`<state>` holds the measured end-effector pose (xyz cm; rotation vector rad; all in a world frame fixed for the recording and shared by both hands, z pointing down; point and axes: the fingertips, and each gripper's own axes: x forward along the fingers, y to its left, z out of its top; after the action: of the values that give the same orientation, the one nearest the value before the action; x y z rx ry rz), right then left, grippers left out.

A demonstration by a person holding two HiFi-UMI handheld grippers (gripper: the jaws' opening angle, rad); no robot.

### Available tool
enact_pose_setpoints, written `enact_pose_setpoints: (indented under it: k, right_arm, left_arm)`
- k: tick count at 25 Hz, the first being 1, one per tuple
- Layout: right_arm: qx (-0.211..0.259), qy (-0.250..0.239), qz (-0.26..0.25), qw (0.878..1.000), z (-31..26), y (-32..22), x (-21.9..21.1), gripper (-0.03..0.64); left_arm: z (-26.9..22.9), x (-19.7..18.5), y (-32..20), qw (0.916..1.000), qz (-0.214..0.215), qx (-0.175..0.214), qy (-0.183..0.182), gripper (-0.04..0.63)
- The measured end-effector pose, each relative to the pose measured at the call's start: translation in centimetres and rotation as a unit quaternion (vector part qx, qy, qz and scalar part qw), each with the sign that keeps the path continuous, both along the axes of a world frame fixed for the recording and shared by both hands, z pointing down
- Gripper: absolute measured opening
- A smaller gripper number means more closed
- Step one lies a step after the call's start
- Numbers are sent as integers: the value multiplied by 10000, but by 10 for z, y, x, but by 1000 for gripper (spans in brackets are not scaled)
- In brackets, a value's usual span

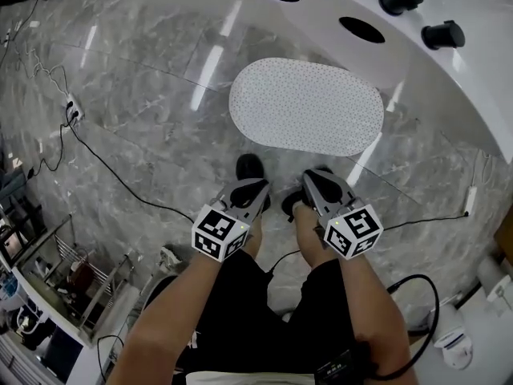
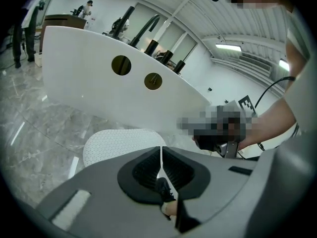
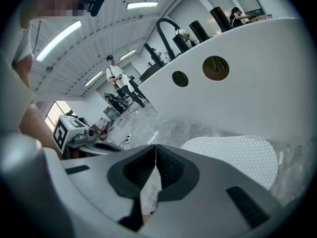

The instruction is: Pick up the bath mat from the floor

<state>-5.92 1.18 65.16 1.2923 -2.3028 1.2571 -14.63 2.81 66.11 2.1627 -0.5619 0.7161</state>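
Observation:
A white oval bath mat [image 1: 306, 107] with a dotted surface lies flat on the grey marble floor, beside the white bathtub [image 1: 449, 79]. It also shows in the left gripper view as the bath mat [image 2: 116, 144] and in the right gripper view as the bath mat [image 3: 237, 155]. My left gripper [image 1: 250, 191] and right gripper [image 1: 318, 184] are held side by side above my shoes, short of the mat's near edge. Both are shut with nothing between the jaws; the tips meet in each gripper view.
The bathtub wall [image 2: 99, 90] curves behind the mat, with two dark round holes and black fittings [image 1: 417, 10] on its rim. A black cable [image 1: 104, 167] and power strip [image 1: 72, 109] lie on the floor at left. A rack [image 1: 56, 271] stands at lower left.

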Motion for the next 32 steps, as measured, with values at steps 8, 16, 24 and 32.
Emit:
enact_pose_setpoints:
  k: [8,16,24,32]
  right_arm:
    - [155,70,-65,9998,45,-14,1,6]
    - [544,185,-76,9983,80,-45,18,6]
    - [871,287,-159,9957,125,-77,38,6]
    - [1445,469,-481,9872,140,-125,63,6]
  left_arm:
    - [42,17,-40,9985,-346,394,164,14]
    - [78,46,-82,9950,-130,877,451,14]
    - [112,42,-121,9911,144,1274,354,14]
    - [126,54,-165,9864,455,1521,427,14]
